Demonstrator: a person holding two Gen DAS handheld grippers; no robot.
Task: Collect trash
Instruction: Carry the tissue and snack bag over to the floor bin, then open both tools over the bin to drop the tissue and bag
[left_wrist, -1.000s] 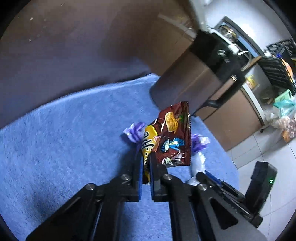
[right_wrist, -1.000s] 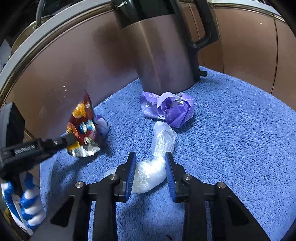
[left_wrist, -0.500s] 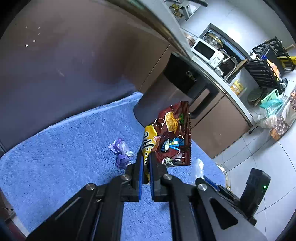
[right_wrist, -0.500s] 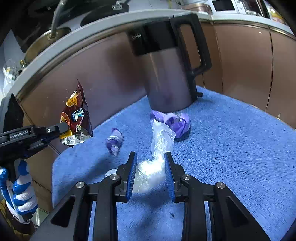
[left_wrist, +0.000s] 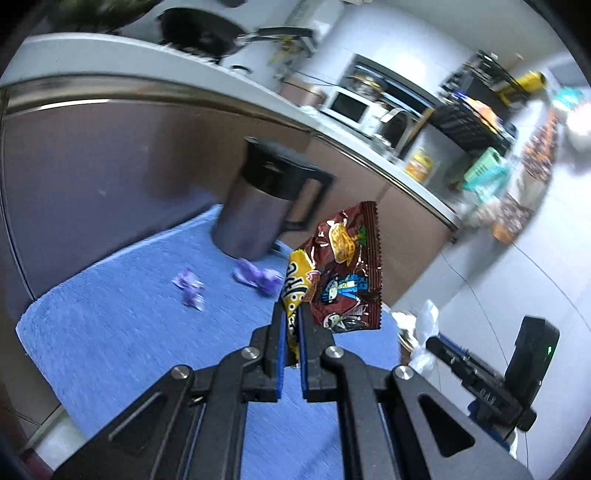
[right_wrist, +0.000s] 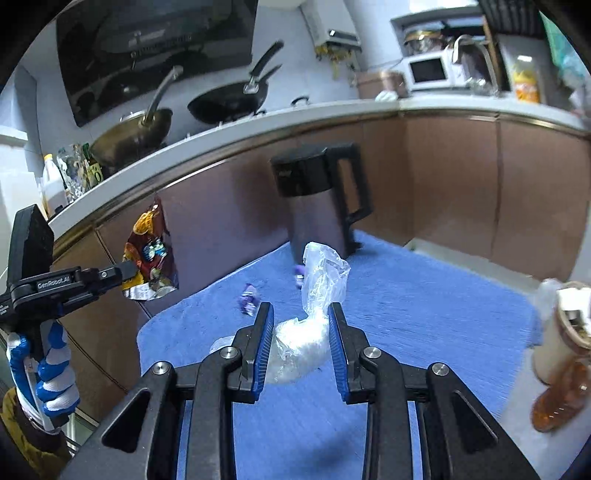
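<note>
My left gripper (left_wrist: 290, 325) is shut on a brown and yellow snack wrapper (left_wrist: 341, 273) and holds it high above the blue towel (left_wrist: 122, 325). The wrapper also shows in the right wrist view (right_wrist: 149, 254). My right gripper (right_wrist: 300, 328) is shut on a crumpled clear plastic bag (right_wrist: 310, 317), lifted off the towel (right_wrist: 424, 314). A small purple wrapper (left_wrist: 189, 290) and a larger purple wrapper (left_wrist: 258, 277) lie on the towel near the kettle. The small one also shows in the right wrist view (right_wrist: 248, 298).
A steel kettle with a black handle (left_wrist: 267, 206) stands at the towel's far edge, against brown cabinet fronts (right_wrist: 461, 177). A tan container with a plastic liner (right_wrist: 565, 332) stands right of the towel. Pans (right_wrist: 229, 99) sit on the counter above.
Both grippers have risen and pulled back from the towel with their trash held. The kettle and purple wrappers now look smaller and farther away.
</note>
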